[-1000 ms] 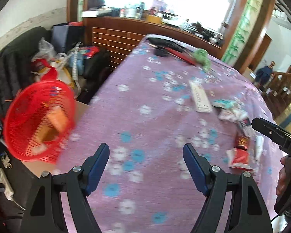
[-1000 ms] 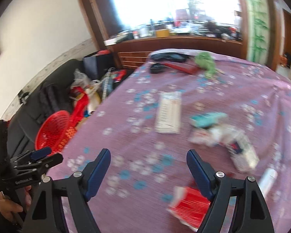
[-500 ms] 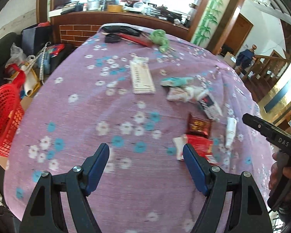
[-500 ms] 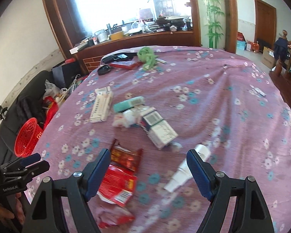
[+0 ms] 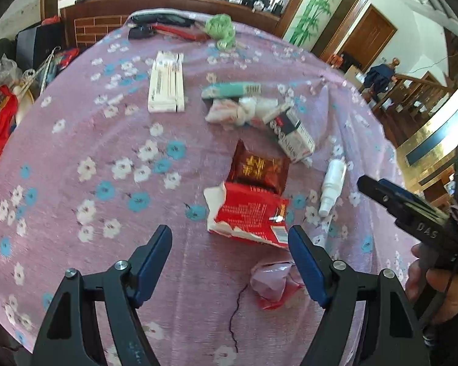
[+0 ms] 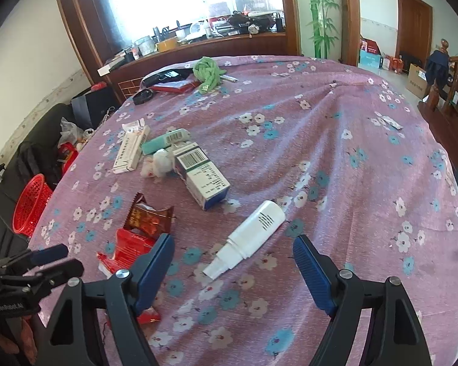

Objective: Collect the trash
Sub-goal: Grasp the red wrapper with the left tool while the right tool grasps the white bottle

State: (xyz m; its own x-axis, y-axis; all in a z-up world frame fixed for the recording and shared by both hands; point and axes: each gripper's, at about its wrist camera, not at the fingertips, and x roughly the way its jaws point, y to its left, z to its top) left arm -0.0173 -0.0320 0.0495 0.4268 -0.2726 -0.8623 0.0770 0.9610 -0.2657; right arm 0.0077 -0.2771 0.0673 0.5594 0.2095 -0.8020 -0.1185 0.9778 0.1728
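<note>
Trash lies on the purple flowered tablecloth (image 5: 76,140): a torn red packet (image 5: 247,213), a dark red snack wrapper (image 5: 259,167), a white spray bottle (image 6: 247,238), a small carton (image 6: 201,177), crumpled tissue (image 5: 241,109), a teal tube (image 5: 232,90) and a long white box (image 5: 166,82). A crumpled pink-red wrapper (image 5: 271,283) lies by my left gripper's right finger. My left gripper (image 5: 229,247) is open and empty just before the red packet. My right gripper (image 6: 233,254) is open and empty, with the spray bottle's nozzle between its fingers.
A red mesh basket (image 6: 30,204) stands off the table's left edge, beside bags and clutter. A green cloth (image 6: 207,73), dark cases and a red item lie at the table's far end. A wooden counter runs behind; stairs are at the right.
Both grippers have swung right, from the basket side toward the trash. The left now faces the red packet; the right has closed in on the spray bottle. Both stay open.
</note>
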